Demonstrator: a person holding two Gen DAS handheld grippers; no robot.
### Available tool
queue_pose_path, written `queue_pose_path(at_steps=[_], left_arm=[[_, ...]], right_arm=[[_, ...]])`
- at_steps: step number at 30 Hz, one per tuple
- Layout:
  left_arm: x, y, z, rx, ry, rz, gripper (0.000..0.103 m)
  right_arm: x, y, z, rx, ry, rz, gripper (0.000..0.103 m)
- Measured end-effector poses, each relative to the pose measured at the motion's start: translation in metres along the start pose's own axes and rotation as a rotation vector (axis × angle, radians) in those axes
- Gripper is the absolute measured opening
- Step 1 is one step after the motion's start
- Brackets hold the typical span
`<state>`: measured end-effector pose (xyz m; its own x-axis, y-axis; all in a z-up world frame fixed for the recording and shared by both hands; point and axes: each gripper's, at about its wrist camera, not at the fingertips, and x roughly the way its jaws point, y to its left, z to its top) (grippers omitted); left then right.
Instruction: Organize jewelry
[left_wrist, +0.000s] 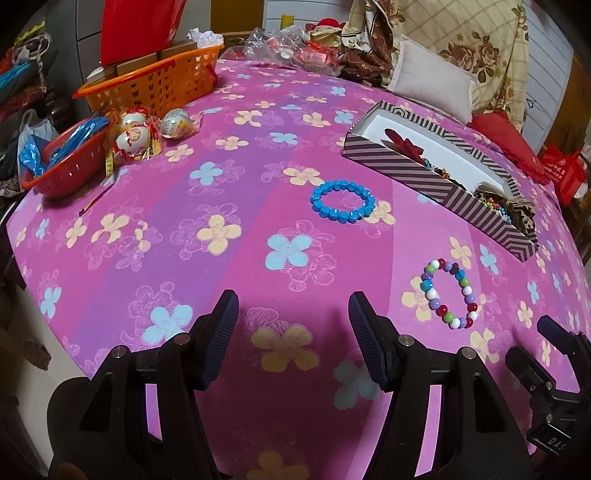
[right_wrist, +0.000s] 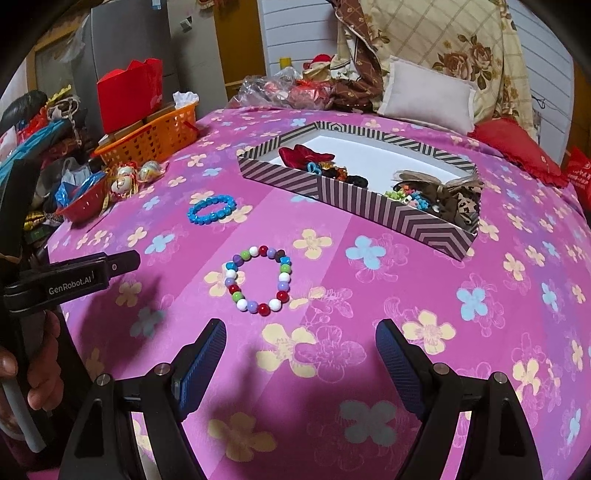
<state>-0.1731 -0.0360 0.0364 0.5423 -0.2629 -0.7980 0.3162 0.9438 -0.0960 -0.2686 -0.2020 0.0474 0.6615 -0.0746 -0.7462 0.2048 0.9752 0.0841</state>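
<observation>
A blue bead bracelet (left_wrist: 342, 200) lies flat on the pink flowered cloth (left_wrist: 221, 177); it also shows in the right wrist view (right_wrist: 212, 209). A multicoloured bead bracelet (left_wrist: 449, 293) lies nearer, to the right, and shows in the right wrist view (right_wrist: 258, 279). A striped box (left_wrist: 413, 166) (right_wrist: 369, 205) at the right holds hair ties and other jewelry. My left gripper (left_wrist: 293, 306) is open and empty, short of the blue bracelet. My right gripper (right_wrist: 301, 332) is open and empty, just short of the multicoloured bracelet. The left gripper (right_wrist: 122, 262) shows at the left of the right wrist view.
An orange basket (left_wrist: 162, 79) and a small red basket (left_wrist: 70, 162) with wrapped ornaments (left_wrist: 135, 134) stand at the far left. A beige cushion (left_wrist: 432, 75), a red cloth (left_wrist: 506, 144) and plastic bags (left_wrist: 288, 48) line the far edge.
</observation>
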Motion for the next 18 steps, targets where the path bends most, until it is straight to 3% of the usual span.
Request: queue_pose_path(at_steps=[18], left_arm=[[0.017,0.006,0.015,-0.015,0.046,-0.039,0.062]], right_arm=[[0.016,-0.001,0.014,-0.015,0.002,-0.004,0.081]])
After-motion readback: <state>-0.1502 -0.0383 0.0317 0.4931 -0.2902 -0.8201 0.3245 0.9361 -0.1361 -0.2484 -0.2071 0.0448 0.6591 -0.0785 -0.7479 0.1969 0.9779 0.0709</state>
